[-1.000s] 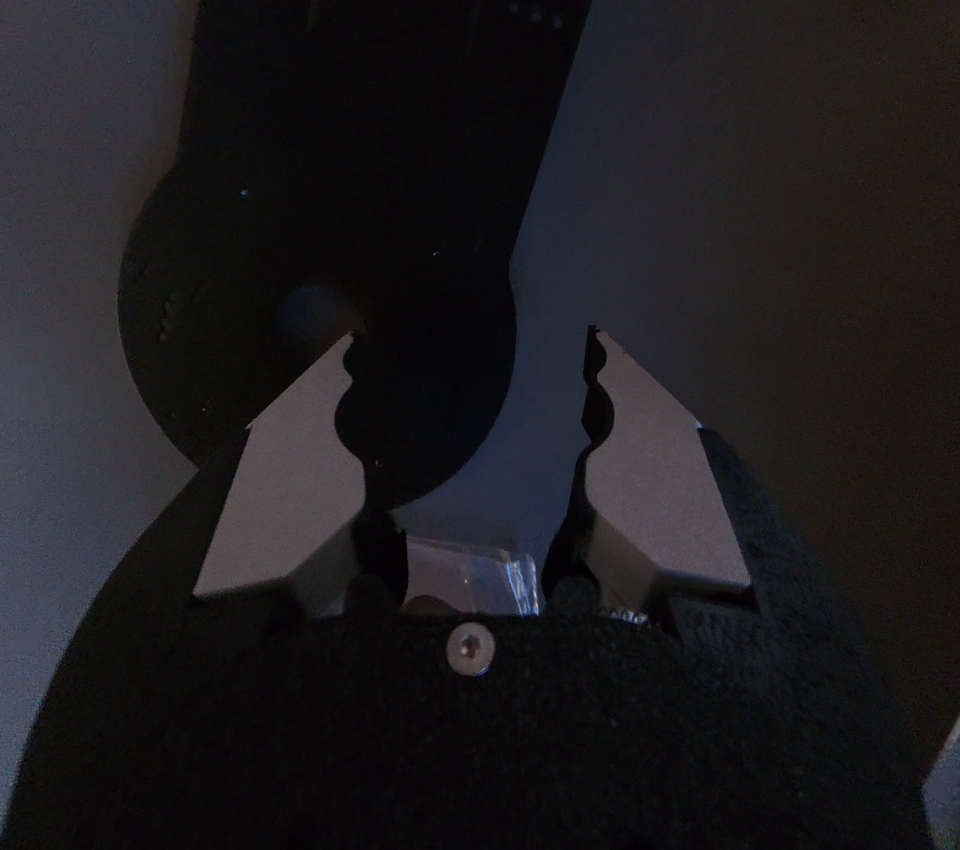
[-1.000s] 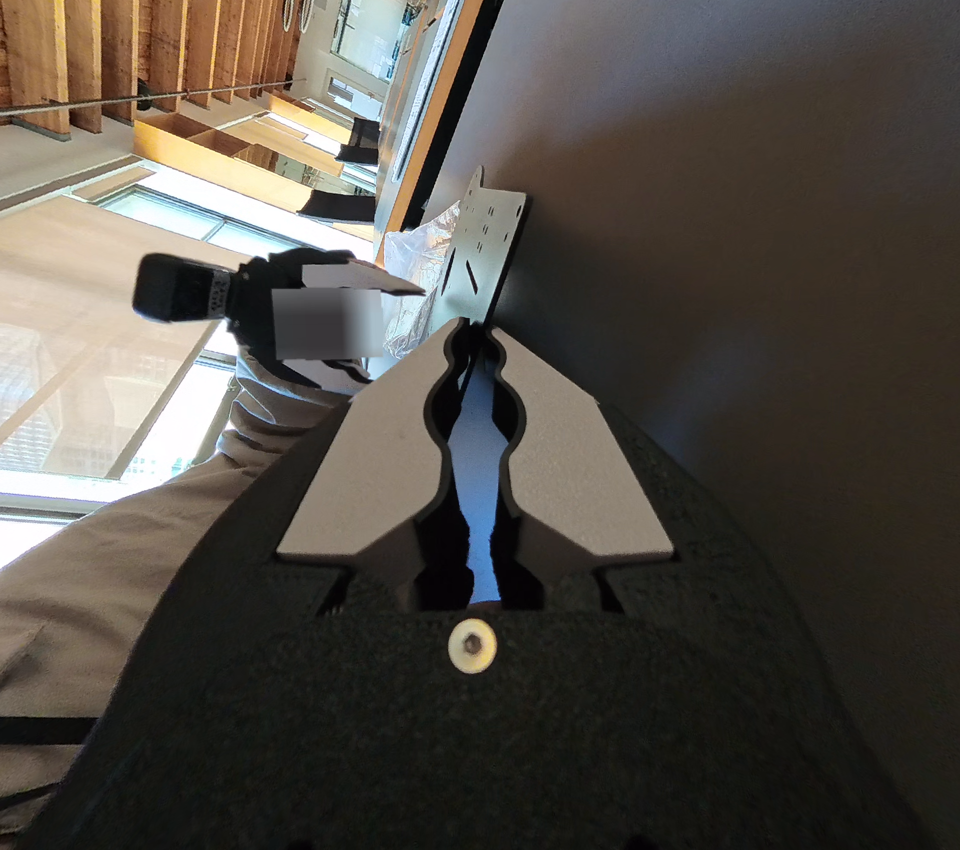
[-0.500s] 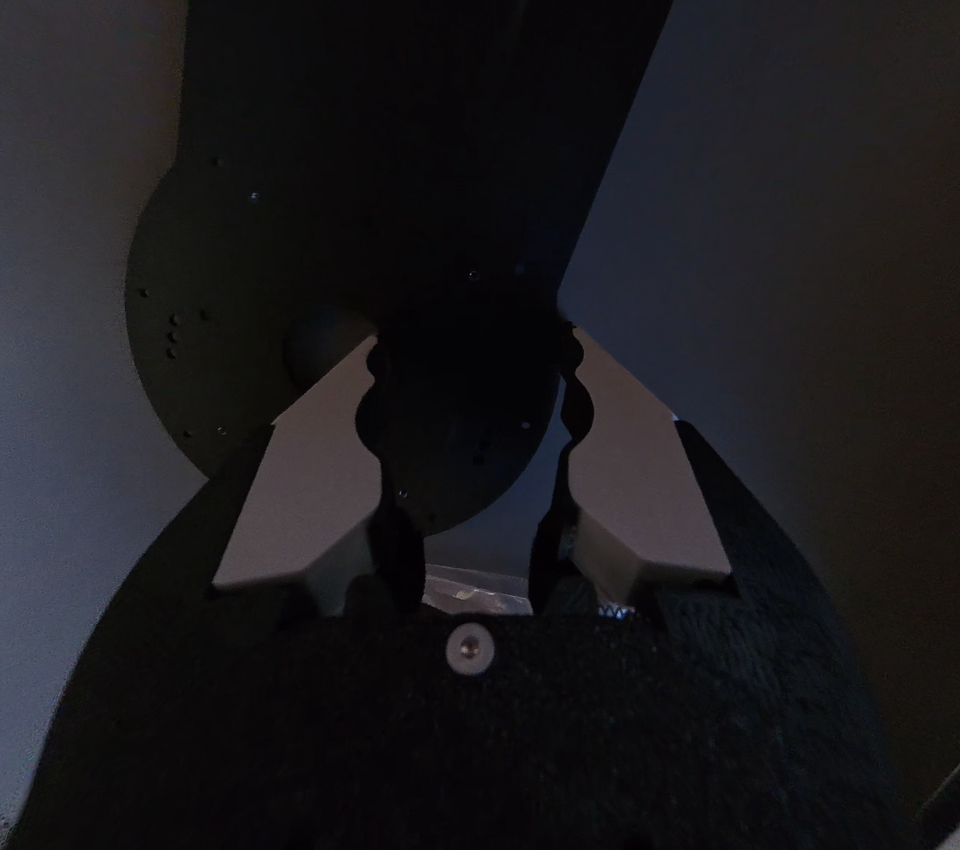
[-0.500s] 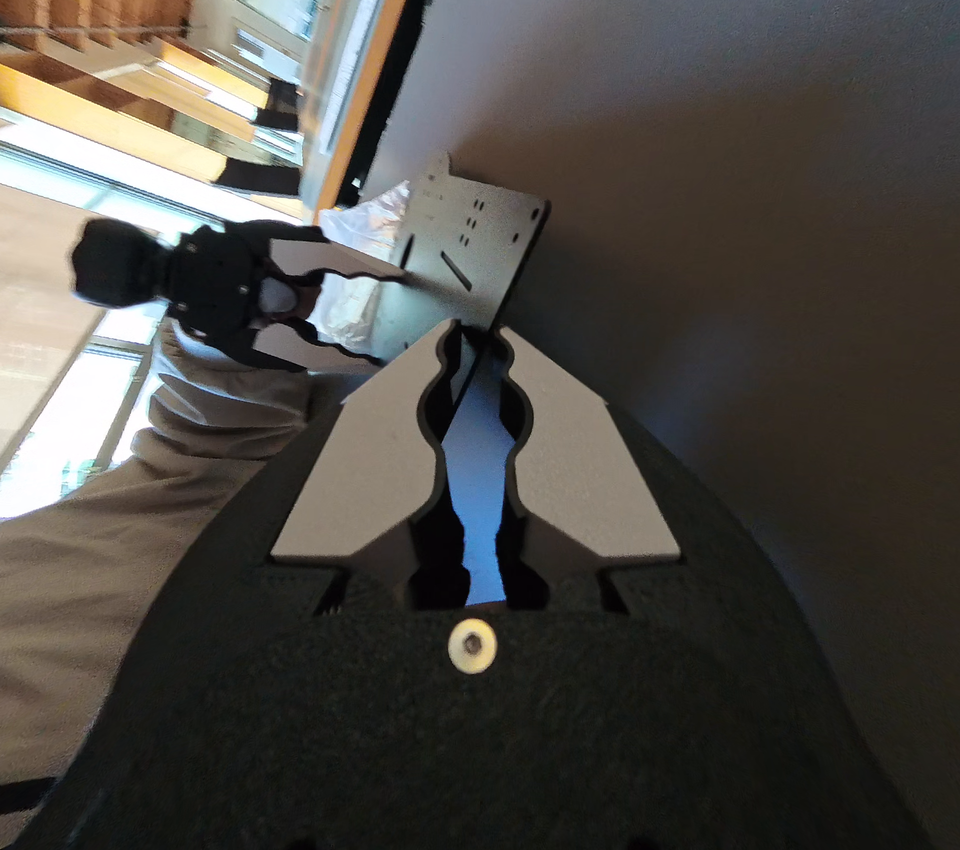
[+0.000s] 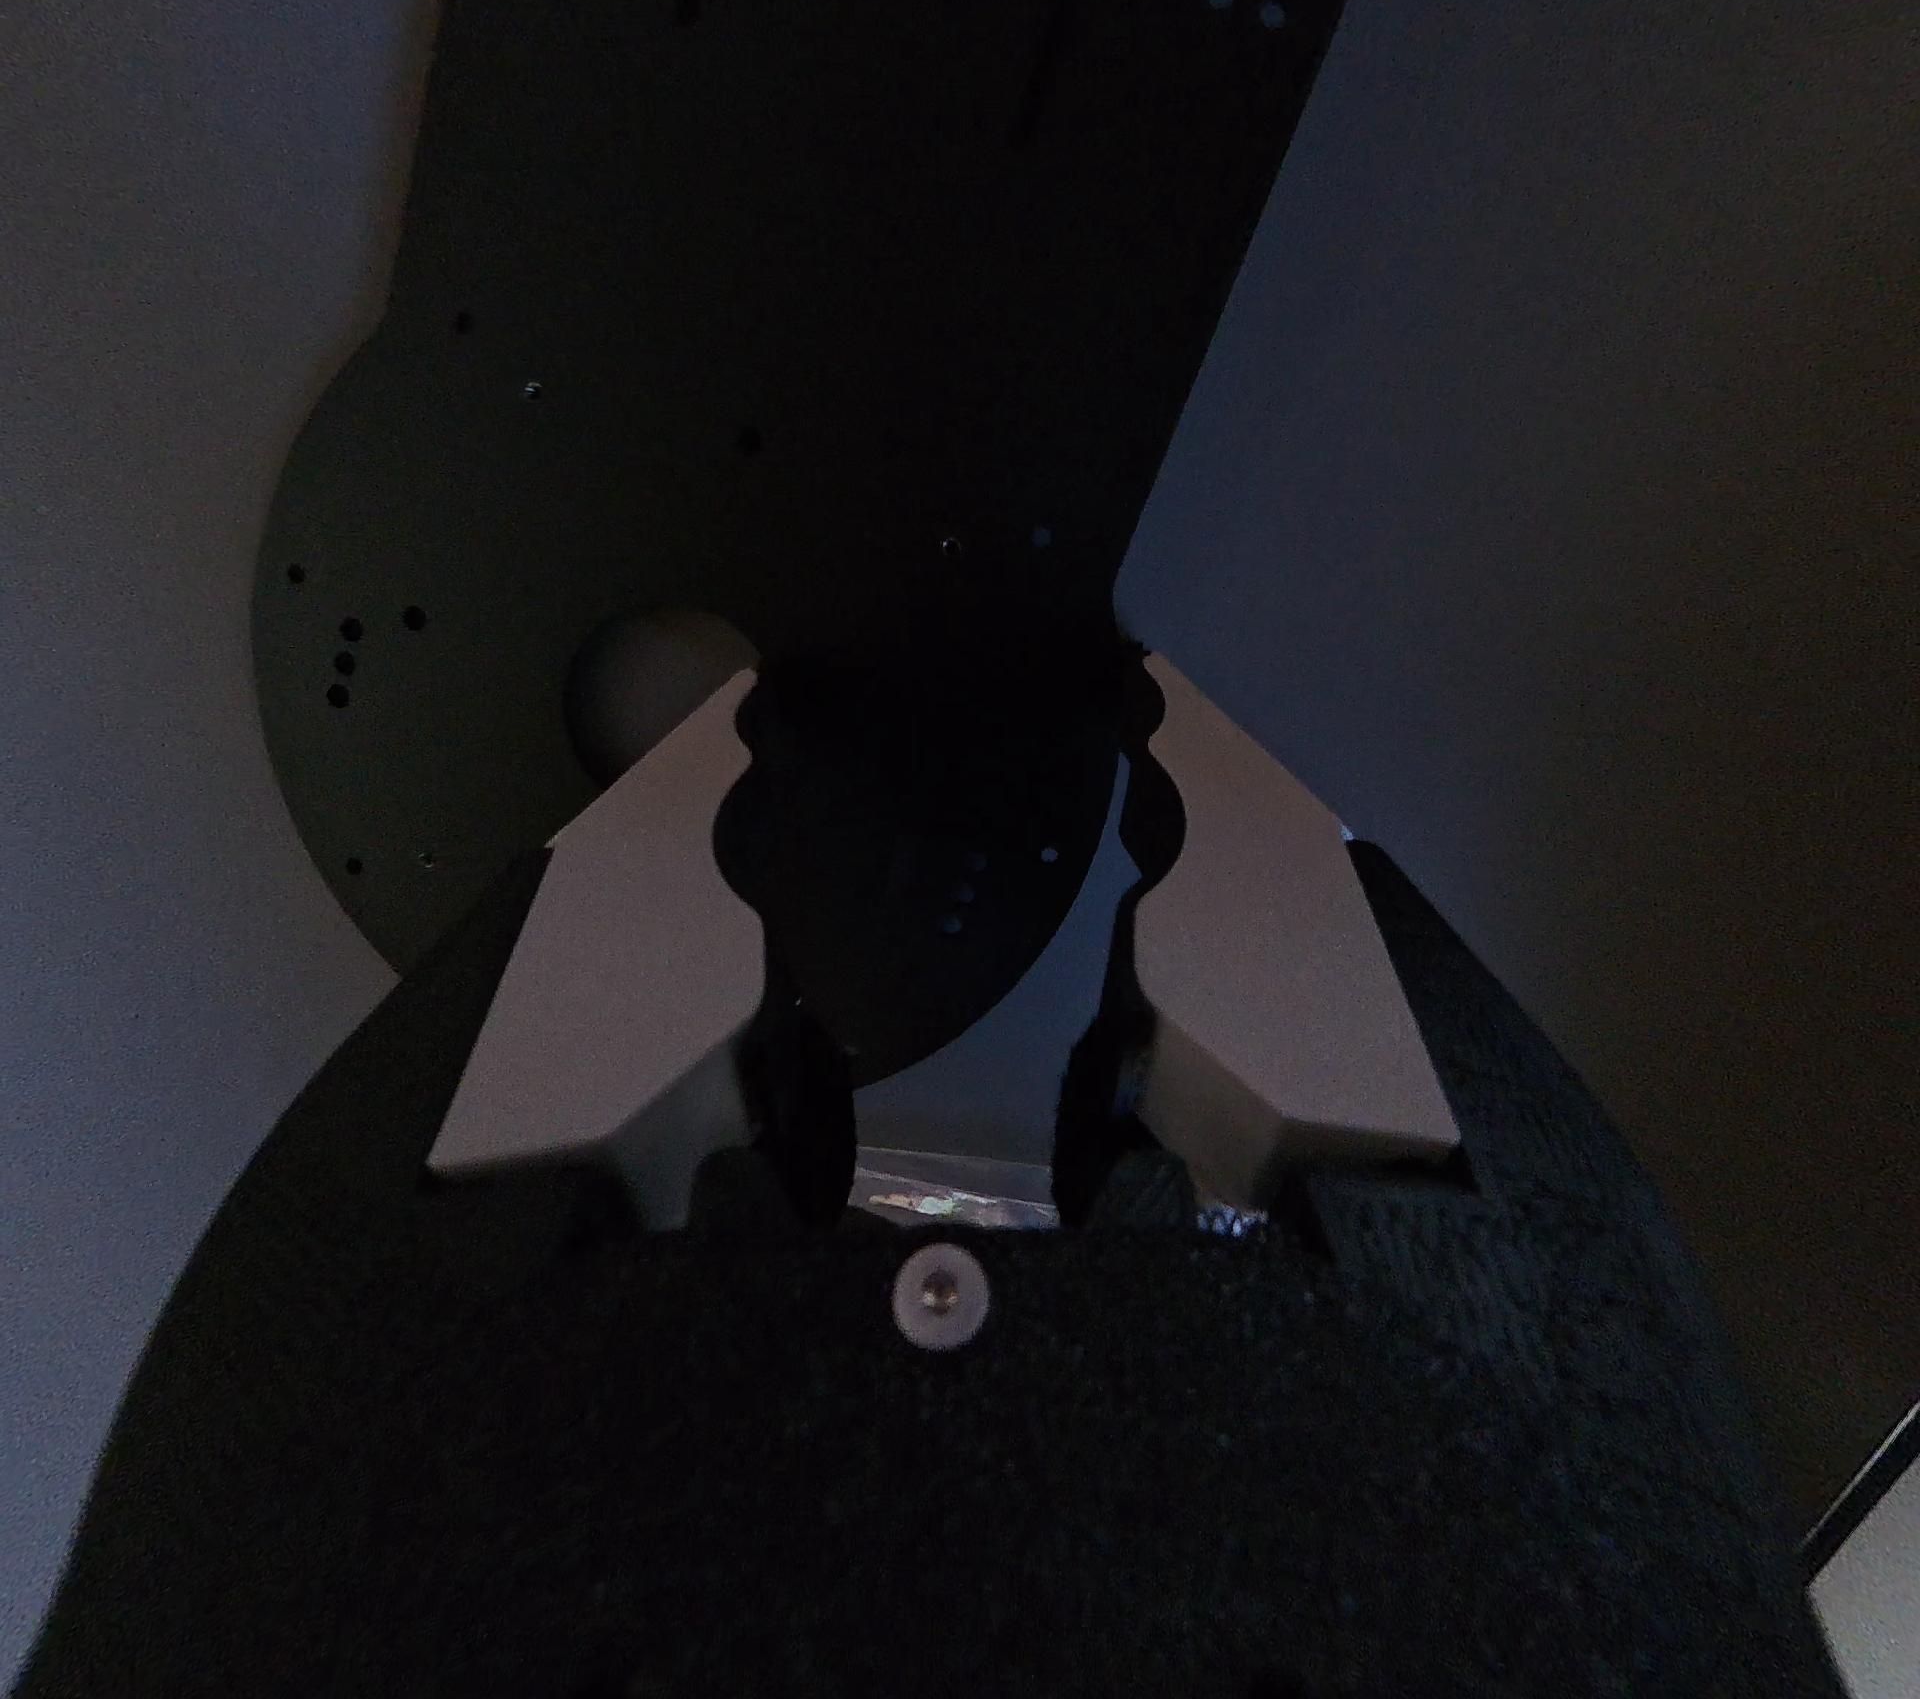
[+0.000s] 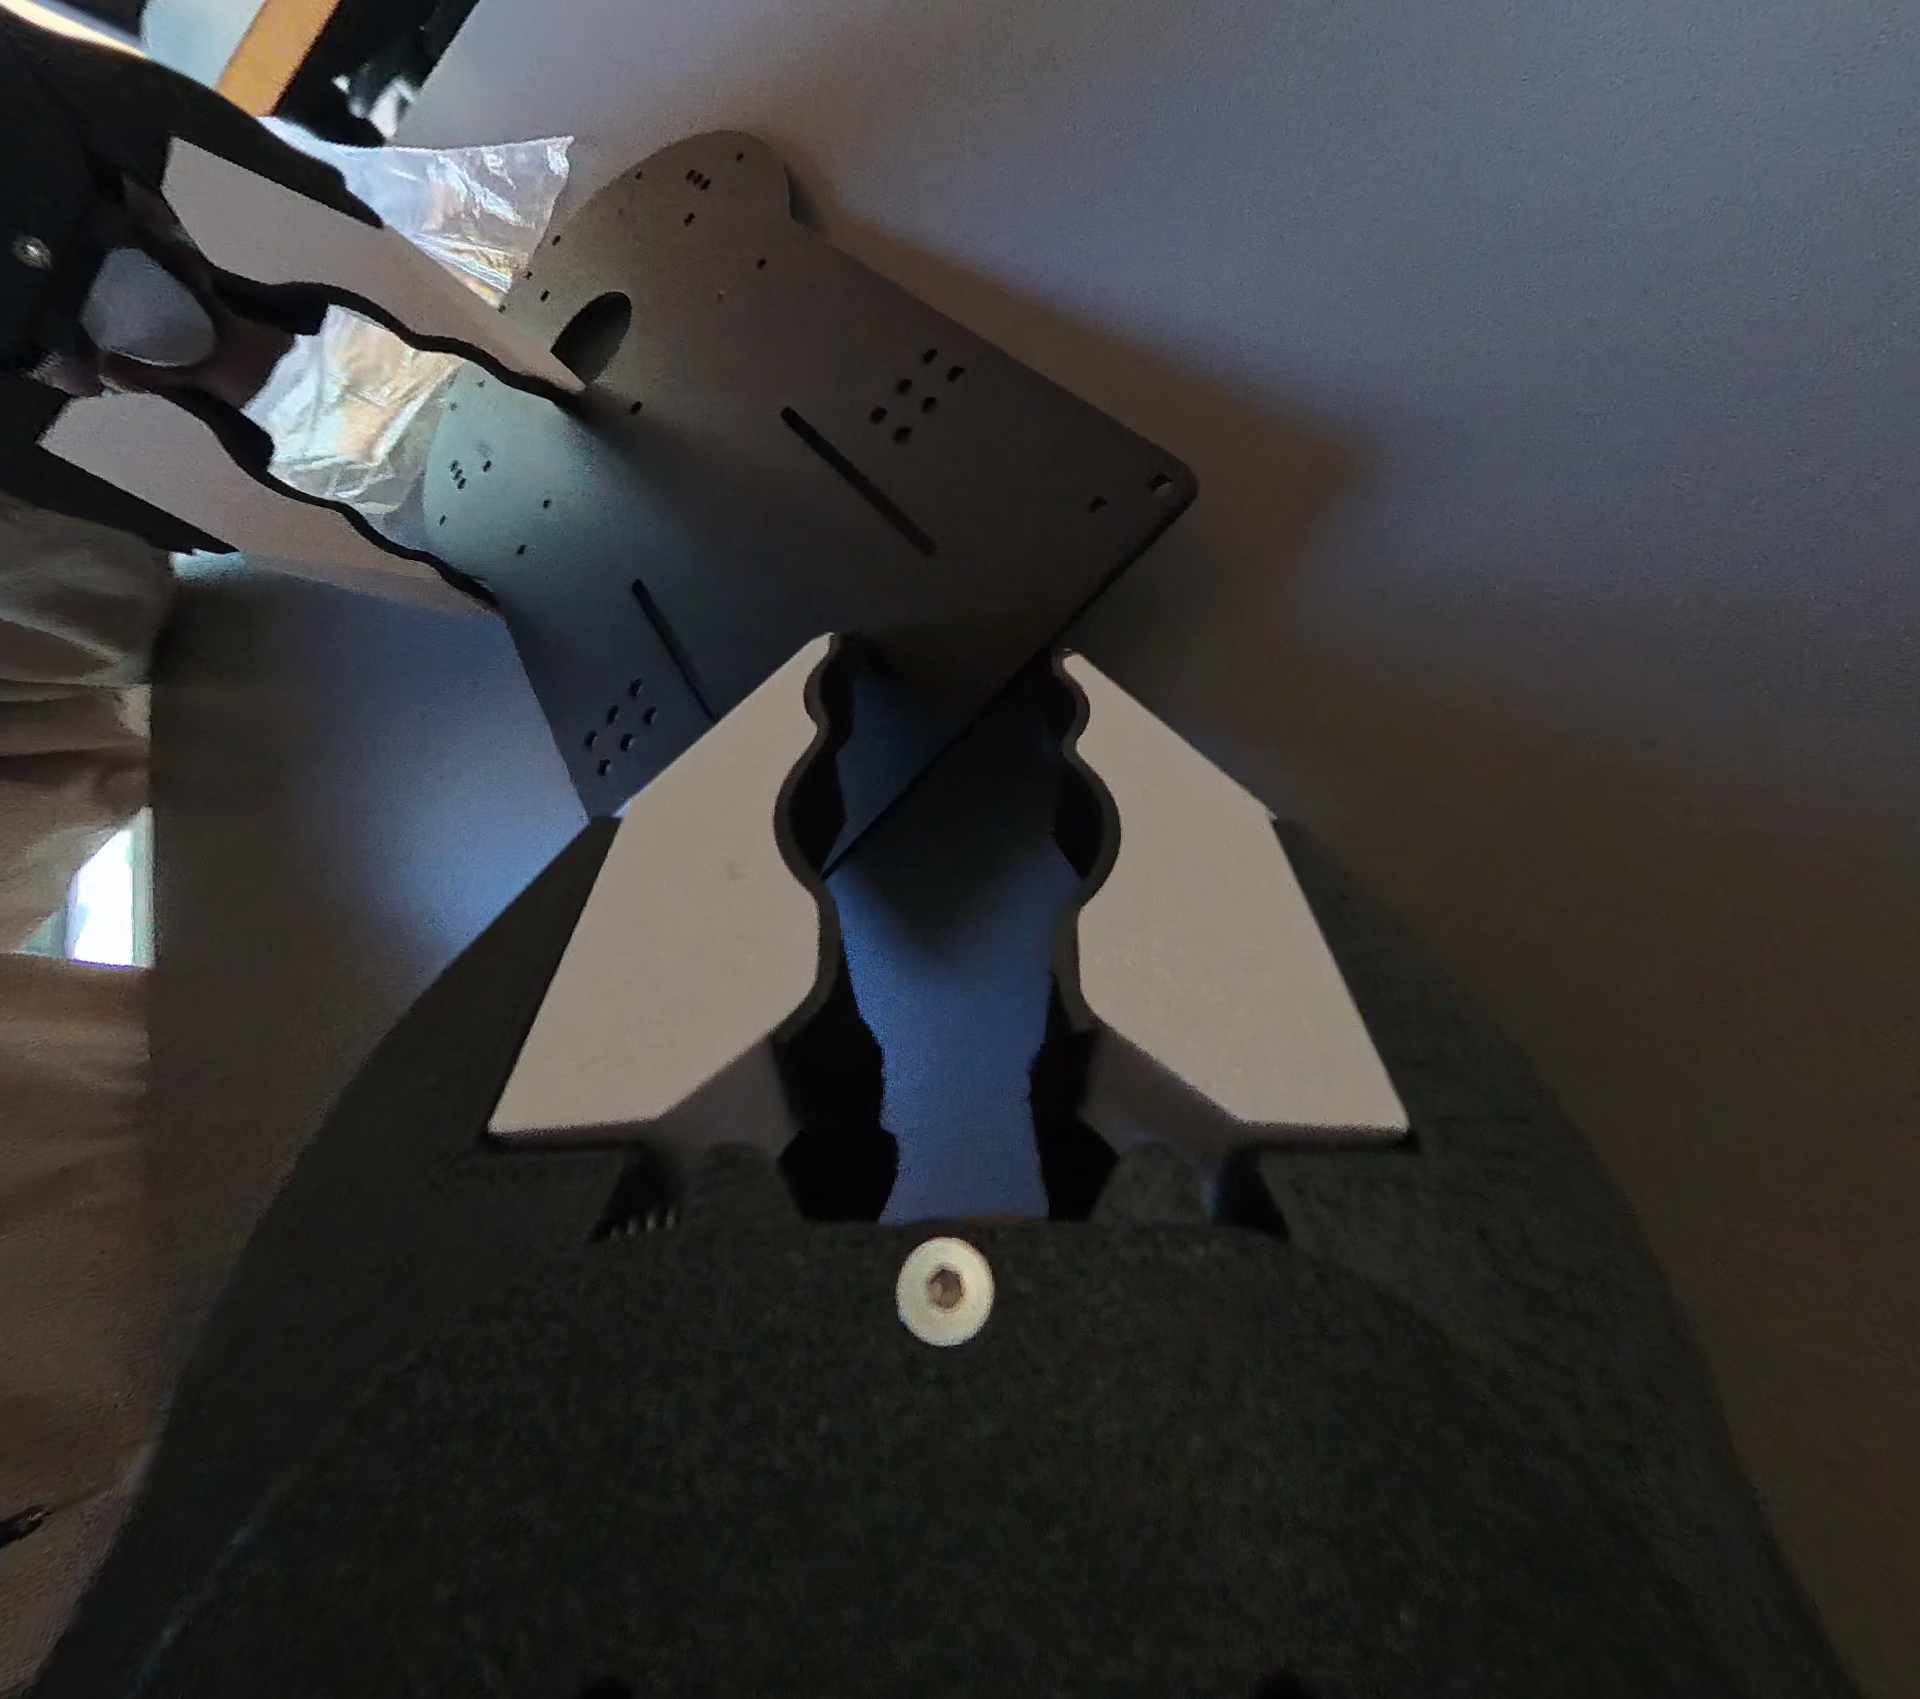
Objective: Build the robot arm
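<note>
A black metal plate (image 5: pixel 831 299) with slots and small holes runs away from my left gripper (image 5: pixel 940 662). The left gripper is shut across the plate's rounded end, one fingertip at the rim of a round hole (image 5: pixel 644 693) and the other at the plate's side edge. The right wrist view shows that gripper (image 6: pixel 525 491) clamping the same plate (image 6: pixel 987 486), which is tilted above the table. My right gripper (image 6: pixel 948 652) is open. The plate's square end edge crosses slantwise between its fingers, with gaps beside the pads.
The dark grey glossy table (image 6: pixel 1351 195) lies under the plate and shows in the left wrist view (image 5: pixel 1558 299). A crumpled clear plastic bag (image 6: pixel 468 195) lies behind the plate's rounded end. A person's light sleeve (image 6: pixel 62 714) is at the left. My right fingertips sit around 15 cm from my left ones.
My left jaws narrowed onto the plate's rounded end and have stayed there. My right jaws, shut on the plate's square end a second ago, have opened. The plate turned from edge-on to face-up in the right view.
</note>
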Demonstrator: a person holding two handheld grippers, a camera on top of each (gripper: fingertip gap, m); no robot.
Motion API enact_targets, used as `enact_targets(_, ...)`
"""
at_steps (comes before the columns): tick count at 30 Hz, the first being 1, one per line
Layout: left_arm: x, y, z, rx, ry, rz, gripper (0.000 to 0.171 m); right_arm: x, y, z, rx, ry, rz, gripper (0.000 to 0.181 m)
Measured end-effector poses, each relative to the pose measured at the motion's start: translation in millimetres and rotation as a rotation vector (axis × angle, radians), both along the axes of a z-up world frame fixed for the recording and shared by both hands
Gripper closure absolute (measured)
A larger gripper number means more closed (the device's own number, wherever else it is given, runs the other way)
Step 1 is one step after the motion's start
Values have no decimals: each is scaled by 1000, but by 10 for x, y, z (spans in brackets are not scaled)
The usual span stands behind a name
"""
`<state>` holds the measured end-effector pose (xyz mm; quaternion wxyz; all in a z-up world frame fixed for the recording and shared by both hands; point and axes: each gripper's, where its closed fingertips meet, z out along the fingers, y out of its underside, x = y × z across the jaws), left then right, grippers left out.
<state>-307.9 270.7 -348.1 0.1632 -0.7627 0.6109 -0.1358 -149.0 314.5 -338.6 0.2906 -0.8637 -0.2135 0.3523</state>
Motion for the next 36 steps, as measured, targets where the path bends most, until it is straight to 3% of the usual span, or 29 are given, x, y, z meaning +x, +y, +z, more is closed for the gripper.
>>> enact_targets(2, 0, 9, 2, -7, 0, 2, 107, 94, 47, -24, 57, -89, -28, 146)
enact_targets(5, -5, 32, -1, -4, 4, 1, 106, 85, 31, 59, 59, -49, -19, 154)
enact_targets(9, -1, 32, -1, -3, 20, -8, 106, 78, 39, 53, 125, -117, -6, 150)
enact_targets(12, -8, 36, -3, -9, 29, -15, 106, -196, -142, 295, 303, -105, 150, 135)
enact_targets(13, -12, 37, -4, -11, 35, -18, 106, -323, -279, 327, 359, -136, 241, 125)
enact_targets(15, -10, 40, -4, -13, 41, -20, 106, -504, -538, 262, 499, -292, 407, 124)
enact_targets(18, -10, 41, -3, -18, 45, -19, 106, -689, -734, 137, 693, -469, 509, 146)
enact_targets(21, -12, 42, -3, -23, 55, -22, 106, -752, -702, -13, 796, -633, 538, 148)
enact_targets(29, -18, 49, -5, -18, 48, -4, 106, -826, -501, -13, 1028, -906, 515, 168)
enact_targets(33, -5, 17, 56, -22, -60, 51, 102, -815, -515, -27, 1113, -1027, 552, 172)
enact_targets(36, -61, -42, 237, -61, -223, 121, 104, -805, -529, -27, 1145, -1076, 595, 172)
